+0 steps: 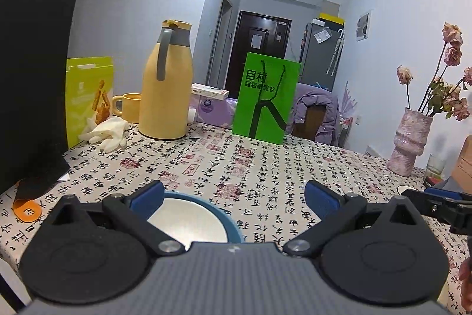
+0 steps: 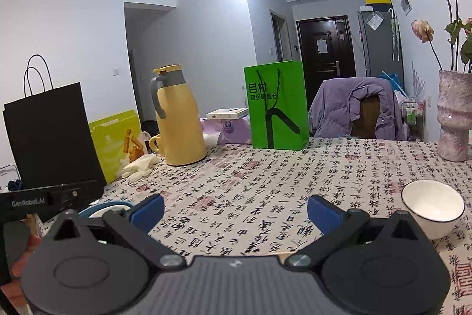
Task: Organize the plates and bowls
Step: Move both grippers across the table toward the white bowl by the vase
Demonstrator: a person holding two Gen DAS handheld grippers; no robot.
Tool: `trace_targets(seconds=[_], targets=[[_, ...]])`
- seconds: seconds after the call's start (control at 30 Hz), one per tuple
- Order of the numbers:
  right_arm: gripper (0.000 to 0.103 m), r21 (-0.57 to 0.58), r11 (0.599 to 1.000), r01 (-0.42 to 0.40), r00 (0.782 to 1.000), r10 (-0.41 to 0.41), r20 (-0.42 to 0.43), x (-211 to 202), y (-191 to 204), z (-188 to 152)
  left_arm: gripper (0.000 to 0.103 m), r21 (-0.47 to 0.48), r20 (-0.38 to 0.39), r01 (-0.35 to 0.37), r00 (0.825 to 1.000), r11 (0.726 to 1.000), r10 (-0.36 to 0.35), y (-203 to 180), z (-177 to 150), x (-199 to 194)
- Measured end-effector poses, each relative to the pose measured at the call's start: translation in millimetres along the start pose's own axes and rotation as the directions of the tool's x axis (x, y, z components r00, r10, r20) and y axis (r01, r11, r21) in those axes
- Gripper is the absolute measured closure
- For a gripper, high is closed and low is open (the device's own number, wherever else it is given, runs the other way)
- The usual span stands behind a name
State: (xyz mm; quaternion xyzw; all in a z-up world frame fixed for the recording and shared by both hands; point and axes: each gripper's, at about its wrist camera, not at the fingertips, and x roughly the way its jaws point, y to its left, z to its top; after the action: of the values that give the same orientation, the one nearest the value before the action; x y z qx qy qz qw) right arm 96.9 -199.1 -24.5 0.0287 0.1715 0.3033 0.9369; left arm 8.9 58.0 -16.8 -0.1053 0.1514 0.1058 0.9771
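A blue-rimmed plate with a white centre [image 1: 188, 219] lies on the calligraphy tablecloth just under my left gripper [image 1: 234, 198], which is open and empty above it. The plate's edge also shows at the left of the right wrist view [image 2: 98, 208]. A white bowl with a thin dark rim [image 2: 432, 204] stands on the table at the right, beside my right gripper [image 2: 236, 210], which is open and empty. The right gripper's tip shows at the right edge of the left wrist view [image 1: 436, 201].
At the back stand a black paper bag [image 2: 53, 135], a yellow-green snack bag [image 2: 118, 142], a yellow thermos jug [image 2: 180, 117], a yellow mug [image 1: 129, 107], white gloves [image 1: 109, 133], a green bag [image 2: 275, 108] and a pink vase with dried flowers [image 2: 452, 117].
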Motion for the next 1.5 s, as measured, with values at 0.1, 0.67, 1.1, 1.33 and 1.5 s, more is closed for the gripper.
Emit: trace_targets(seconds=[0.1,0.67,1.1,1.33,1.5], targets=[[0.0,-0.004,1.0,0.003,1.0,-0.003,0.006,0,-7,4,0.0,-0.001,-0.002,0.008,1.0,1.0,-0.008,-4,2,3],[0.0,-0.032,0.998,0.046,0.998,-0.045,0.041,-5,-50,34,0.0,-0.017,-0.028,0.038,0.999,0.999,-0.038,-31,19,25],[0.0,-0.031,0.994,0.101,0.993,-0.099,0.063,4,-90,62,0.0,-0.01,-0.067,0.058,0.996,0.998,-0.058,-63,33,59],[0.0,-0.01,0.995,0.099,0.994,-0.099,0.052,19,-115,64,0.0,0.006,-0.083,0.066,0.994,0.998,-0.066,-83,38,77],[0.0,0.026,0.996,0.08,0.997,-0.081,0.019,29,-138,59,0.0,0.024,-0.092,0.06,0.994,0.998,-0.058,-100,40,89]])
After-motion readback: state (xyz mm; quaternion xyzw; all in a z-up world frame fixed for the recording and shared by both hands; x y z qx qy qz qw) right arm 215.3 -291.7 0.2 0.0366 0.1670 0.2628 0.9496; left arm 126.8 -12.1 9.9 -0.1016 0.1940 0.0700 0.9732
